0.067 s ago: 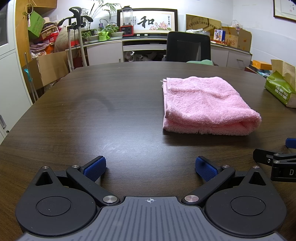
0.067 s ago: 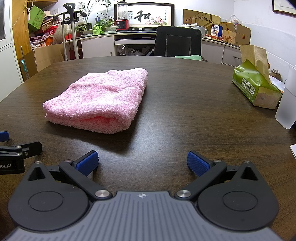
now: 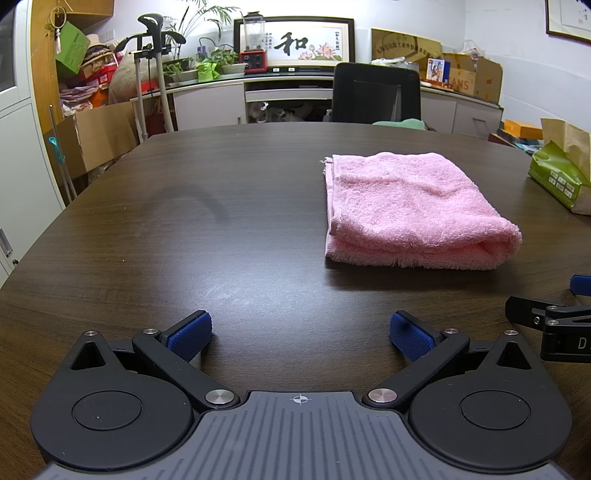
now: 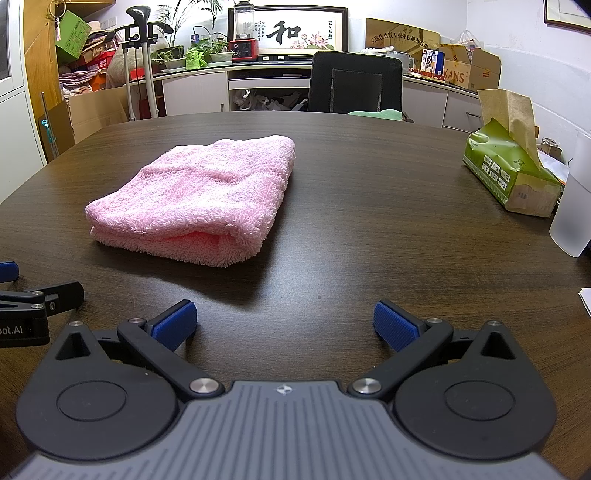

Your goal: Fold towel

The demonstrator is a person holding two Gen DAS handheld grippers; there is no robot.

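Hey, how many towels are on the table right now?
1. A single pink towel lies folded on the dark table, ahead of both open grippers, left gripper and right gripper. No other towel shows in either view.

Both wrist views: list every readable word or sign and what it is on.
"和": framed calligraphy on the back counter.
"KANS": cardboard box.
"oot.AI", cut off: left claw's body.
"D", cut off: right claw's body.
Green tissue pack, gold-lettered board: unreadable.

The left gripper [image 3: 300,334] and right gripper [image 4: 284,323] sit side by side, level, both with jaws spread wide and holding nothing.
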